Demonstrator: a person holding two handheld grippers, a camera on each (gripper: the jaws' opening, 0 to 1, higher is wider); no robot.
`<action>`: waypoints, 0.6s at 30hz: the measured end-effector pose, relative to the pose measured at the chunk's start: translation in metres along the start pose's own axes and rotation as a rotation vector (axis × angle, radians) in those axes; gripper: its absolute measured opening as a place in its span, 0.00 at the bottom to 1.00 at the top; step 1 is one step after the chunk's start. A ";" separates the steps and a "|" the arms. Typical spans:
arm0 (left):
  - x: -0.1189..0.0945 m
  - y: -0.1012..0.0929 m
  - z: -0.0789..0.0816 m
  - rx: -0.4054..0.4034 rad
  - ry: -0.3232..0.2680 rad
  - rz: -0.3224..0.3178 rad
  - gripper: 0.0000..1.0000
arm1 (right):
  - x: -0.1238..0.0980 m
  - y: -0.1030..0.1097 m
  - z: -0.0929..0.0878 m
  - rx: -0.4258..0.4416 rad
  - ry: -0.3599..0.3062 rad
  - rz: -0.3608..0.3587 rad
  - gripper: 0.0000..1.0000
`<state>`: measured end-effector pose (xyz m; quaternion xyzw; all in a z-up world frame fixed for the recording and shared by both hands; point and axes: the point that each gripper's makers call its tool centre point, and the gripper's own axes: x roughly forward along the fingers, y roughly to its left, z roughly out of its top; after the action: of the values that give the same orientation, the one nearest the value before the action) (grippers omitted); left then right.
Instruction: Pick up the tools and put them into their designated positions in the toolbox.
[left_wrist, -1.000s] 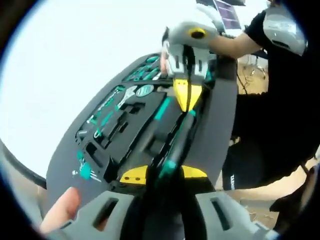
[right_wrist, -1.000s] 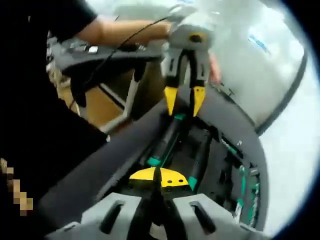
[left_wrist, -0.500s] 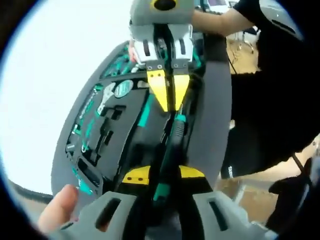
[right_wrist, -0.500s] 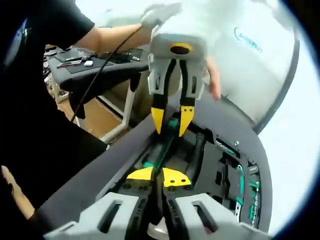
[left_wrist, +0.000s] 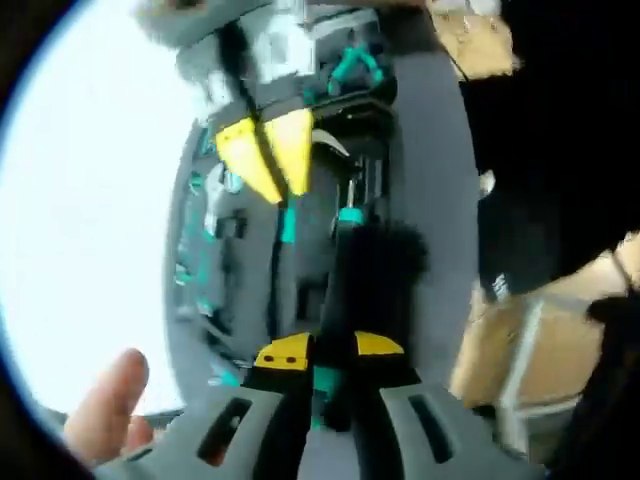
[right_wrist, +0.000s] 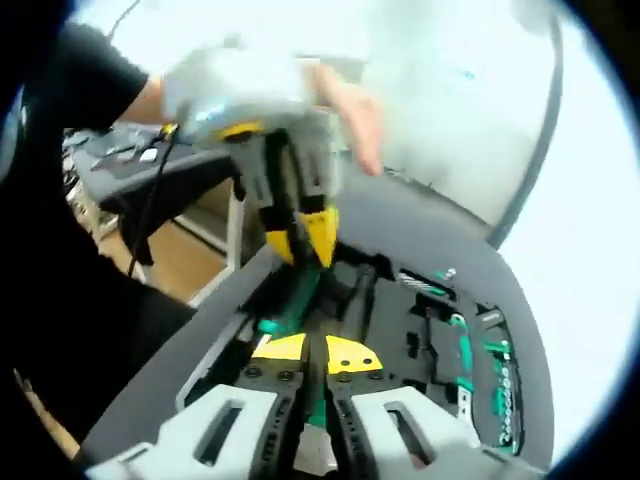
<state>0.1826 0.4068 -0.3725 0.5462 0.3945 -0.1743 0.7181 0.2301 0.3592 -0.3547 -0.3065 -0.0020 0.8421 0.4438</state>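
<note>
I see my left gripper (left_wrist: 328, 352) and right gripper (right_wrist: 316, 352) both clamped on the black-and-teal tool (left_wrist: 345, 300) over the toolbox (right_wrist: 440, 330), each at six o'clock.

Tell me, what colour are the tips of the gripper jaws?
Yellow, clearest on the right gripper in the right gripper view.

Motion blur smears the left gripper view: the small teal-and-silver tools (left_wrist: 205, 235) in the grey foam toolbox tray (left_wrist: 430, 250) left of the jaws cannot be told apart. Ahead, the other yellow-tipped grey gripper (left_wrist: 262, 158) is cut off at the top edge. In the right gripper view, the opposite gripper (right_wrist: 300, 235) is blurred, and the long black teal-banded tool (right_wrist: 318, 405) is largely hidden between the near jaws.
</note>
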 end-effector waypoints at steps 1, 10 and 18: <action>-0.004 0.013 0.001 -0.020 0.004 0.085 0.08 | -0.002 -0.007 0.000 0.020 -0.004 -0.023 0.04; 0.021 0.011 -0.020 0.076 0.069 0.223 0.09 | 0.002 -0.004 0.001 0.009 -0.004 -0.045 0.05; 0.012 -0.015 -0.019 -0.329 -0.116 0.029 0.20 | 0.000 -0.009 -0.001 0.053 -0.005 -0.043 0.07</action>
<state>0.1725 0.4216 -0.3929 0.4160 0.3677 -0.1285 0.8218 0.2376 0.3642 -0.3531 -0.2924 0.0125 0.8329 0.4697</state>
